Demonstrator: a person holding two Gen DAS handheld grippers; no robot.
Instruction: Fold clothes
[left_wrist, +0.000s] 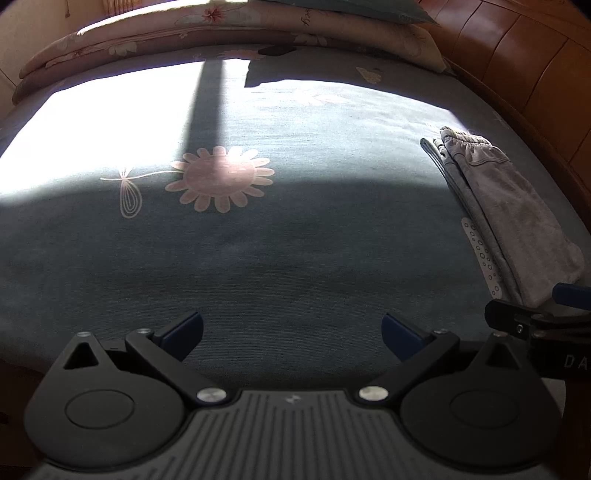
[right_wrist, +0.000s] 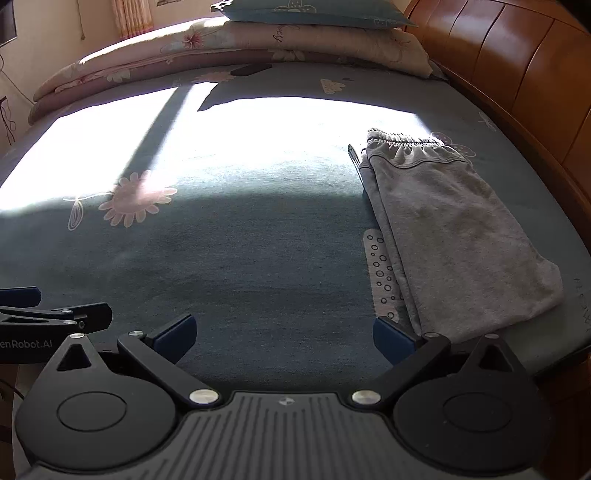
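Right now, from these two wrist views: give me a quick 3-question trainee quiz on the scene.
1. True or false: the grey trousers lie folded on the bed sheet.
2. The left gripper is: A) open, holding nothing B) shut on cloth C) out of view.
3. Fill in: the trousers lie toward the ____ side of the bed, near the wooden headboard.

Key: 1 true; 2 A; 3 right. The right gripper is also open and empty.
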